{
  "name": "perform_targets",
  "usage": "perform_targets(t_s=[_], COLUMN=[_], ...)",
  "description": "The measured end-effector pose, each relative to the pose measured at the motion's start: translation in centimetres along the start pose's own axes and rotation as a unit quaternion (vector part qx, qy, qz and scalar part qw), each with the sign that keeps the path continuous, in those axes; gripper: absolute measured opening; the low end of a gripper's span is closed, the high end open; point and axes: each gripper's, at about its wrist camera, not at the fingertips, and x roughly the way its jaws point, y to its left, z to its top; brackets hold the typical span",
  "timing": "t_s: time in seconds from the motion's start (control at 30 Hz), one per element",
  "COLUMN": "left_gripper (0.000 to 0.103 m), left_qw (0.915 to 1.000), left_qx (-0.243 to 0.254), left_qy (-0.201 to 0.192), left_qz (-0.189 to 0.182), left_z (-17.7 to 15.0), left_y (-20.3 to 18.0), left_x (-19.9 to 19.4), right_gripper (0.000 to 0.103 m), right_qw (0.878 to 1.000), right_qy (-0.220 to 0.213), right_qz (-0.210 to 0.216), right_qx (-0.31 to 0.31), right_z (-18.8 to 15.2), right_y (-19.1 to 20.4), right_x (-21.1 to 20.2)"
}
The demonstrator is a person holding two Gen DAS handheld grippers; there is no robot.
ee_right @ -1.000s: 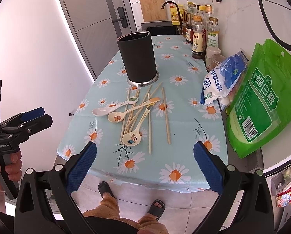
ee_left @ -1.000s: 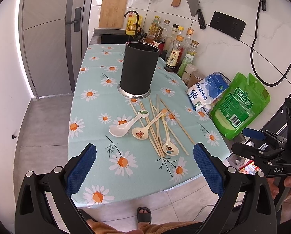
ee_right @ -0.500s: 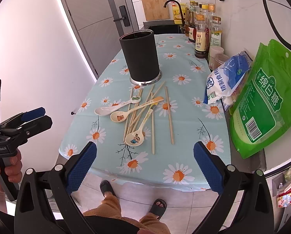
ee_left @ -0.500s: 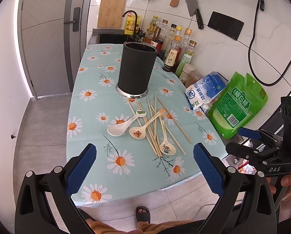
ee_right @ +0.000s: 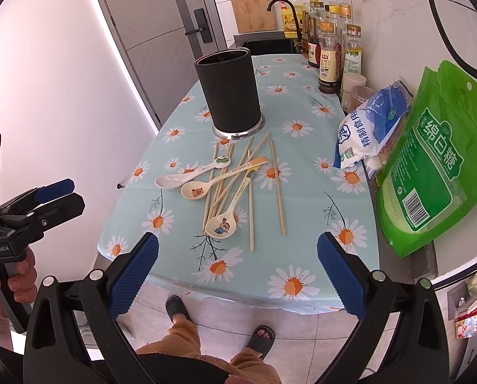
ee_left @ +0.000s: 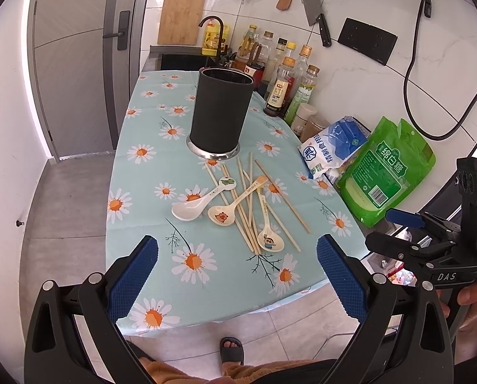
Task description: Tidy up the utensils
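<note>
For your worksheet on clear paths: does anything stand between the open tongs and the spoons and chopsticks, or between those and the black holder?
Nothing visible does. Both the left tongs and right tongs hang open off the table's near edge. The spoons and chopsticks lie loose on bare cloth before the black holder, its open top unobstructed.

On your daisy-print tablecloth (ee_left: 148,172), the black cylindrical utensil holder (ee_left: 220,113) stands behind the scattered wooden chopsticks (ee_left: 243,211) and three ceramic spoons (ee_left: 203,200). Right of these lie a blue-and-white salt bag (ee_left: 332,145) and green sugar bag (ee_left: 385,172), with glass condiment bottles (ee_left: 281,83) behind.
</note>
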Motion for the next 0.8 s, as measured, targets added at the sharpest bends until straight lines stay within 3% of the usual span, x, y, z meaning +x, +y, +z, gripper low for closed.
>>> perform_targets(t_s=[0.8], left_gripper=[0.097], left_qw=[0.9999], left_qx=[0.012], left_qy=[0.003], left_qz=[-0.003], left_z=[0.07], left_y=[-0.12], left_x=[-0.25], right_gripper=[0.099], right_qw=[1.0], right_qy=[0.001], right_qz=[0.002], right_qx=[-0.02], right_z=[0.34], right_y=[0.63], right_x=[-0.39])
